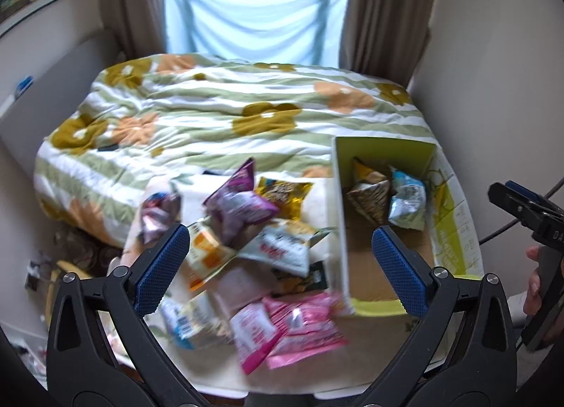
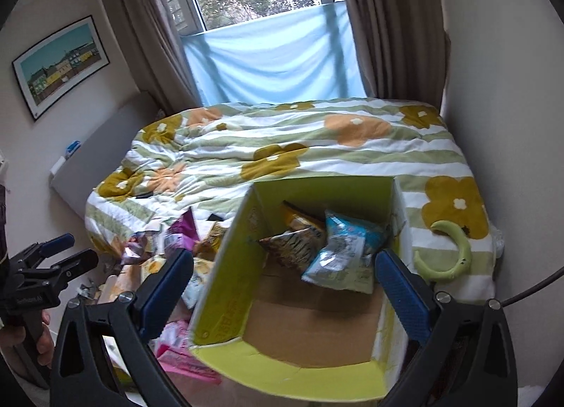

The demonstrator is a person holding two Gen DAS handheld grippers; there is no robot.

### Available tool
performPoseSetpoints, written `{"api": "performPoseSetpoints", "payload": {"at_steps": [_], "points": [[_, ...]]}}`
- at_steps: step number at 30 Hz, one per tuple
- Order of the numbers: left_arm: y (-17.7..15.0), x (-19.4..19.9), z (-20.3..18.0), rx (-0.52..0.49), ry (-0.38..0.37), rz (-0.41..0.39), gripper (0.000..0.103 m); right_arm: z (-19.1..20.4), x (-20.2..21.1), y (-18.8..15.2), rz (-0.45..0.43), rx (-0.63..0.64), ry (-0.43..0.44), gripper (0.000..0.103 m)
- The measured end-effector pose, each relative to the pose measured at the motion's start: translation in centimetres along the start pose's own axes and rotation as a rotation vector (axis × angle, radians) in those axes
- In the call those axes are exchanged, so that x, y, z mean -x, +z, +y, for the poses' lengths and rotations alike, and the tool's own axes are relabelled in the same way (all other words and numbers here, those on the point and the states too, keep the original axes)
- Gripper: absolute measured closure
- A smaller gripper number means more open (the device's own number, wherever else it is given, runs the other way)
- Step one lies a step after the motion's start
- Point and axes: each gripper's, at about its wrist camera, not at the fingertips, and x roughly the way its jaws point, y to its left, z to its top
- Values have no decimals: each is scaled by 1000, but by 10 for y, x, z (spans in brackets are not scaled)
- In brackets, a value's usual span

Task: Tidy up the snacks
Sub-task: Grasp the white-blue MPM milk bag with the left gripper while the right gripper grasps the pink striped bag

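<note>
A heap of snack packets (image 1: 246,252) lies on a white sheet at the foot of the bed: purple, gold, white, orange and pink (image 1: 296,326) ones. To its right stands an open yellow-green cardboard box (image 1: 356,304) (image 2: 229,287) holding a striped brown packet (image 2: 292,245), a yellow one and a light blue one (image 2: 345,259). My left gripper (image 1: 280,267) hangs open above the heap, nothing between its blue pads. My right gripper (image 2: 283,290) is open over the box, also holding nothing. Each view shows the other gripper at its edge (image 1: 521,209) (image 2: 53,262).
The bed carries a striped quilt (image 1: 218,107) with orange and olive flowers. A green curved headband-like item (image 2: 451,255) lies on the quilt right of the box. Walls flank the bed closely; curtains and a window stand behind. Clutter lies on the floor (image 1: 70,266) at left.
</note>
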Motion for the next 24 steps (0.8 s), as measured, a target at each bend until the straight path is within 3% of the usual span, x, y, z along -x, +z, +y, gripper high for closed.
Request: {"api": "performPoseSetpoints", "payload": {"at_steps": [3,8,18,24], "points": [[-20,12,29,43,19,4,1,12,3,-15,3,-14,33,0],[-52,21,78,87,14,38,1,35,11,-42,6,-39,19,0],[-103,12,164,101,-75,152,1,100,12,-107,28,-160,-41,0],[-125,-9,190,56,-153,213,1,131,-6,-147,53,-234,-59,0]]}}
